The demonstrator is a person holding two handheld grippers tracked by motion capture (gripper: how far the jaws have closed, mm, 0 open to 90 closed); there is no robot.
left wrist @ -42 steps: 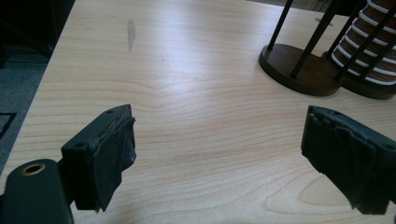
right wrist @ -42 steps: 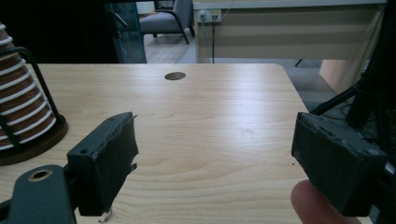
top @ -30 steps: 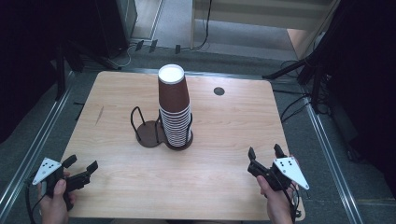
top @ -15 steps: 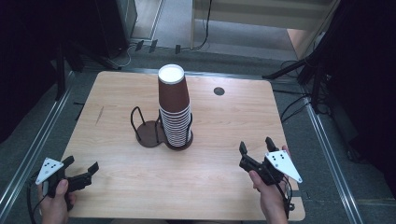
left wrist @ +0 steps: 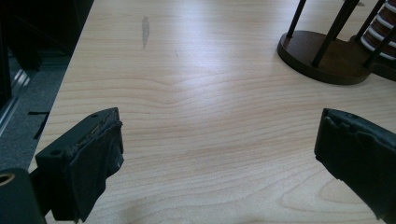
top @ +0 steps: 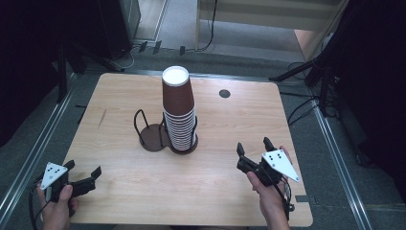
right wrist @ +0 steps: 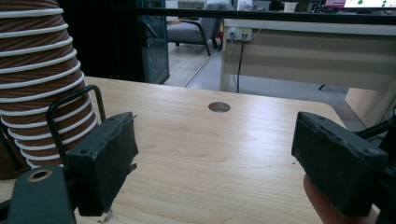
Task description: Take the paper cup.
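The stack of cups point(top: 178, 112) stood tall and narrow near the middle of the table point(top: 287, 120), seated in one side of a dark wire holder point(top: 155, 136) whose other ring sat empty. Judged from that height, the main risk was a sideways knock: a claw coming in low against the wire or the lower rims could tip the whole column or drag the holder across the wood. A grab on the top cup could also lift several at once, since they nested tightly.

The right claw point(top: 253, 152) hovered near the table's right edge, jaws spread wide, holding nothing and pointing toward the stack. The left claw point(top: 82, 173) hung by the near left corner, equally spread and empty, touching nothing.
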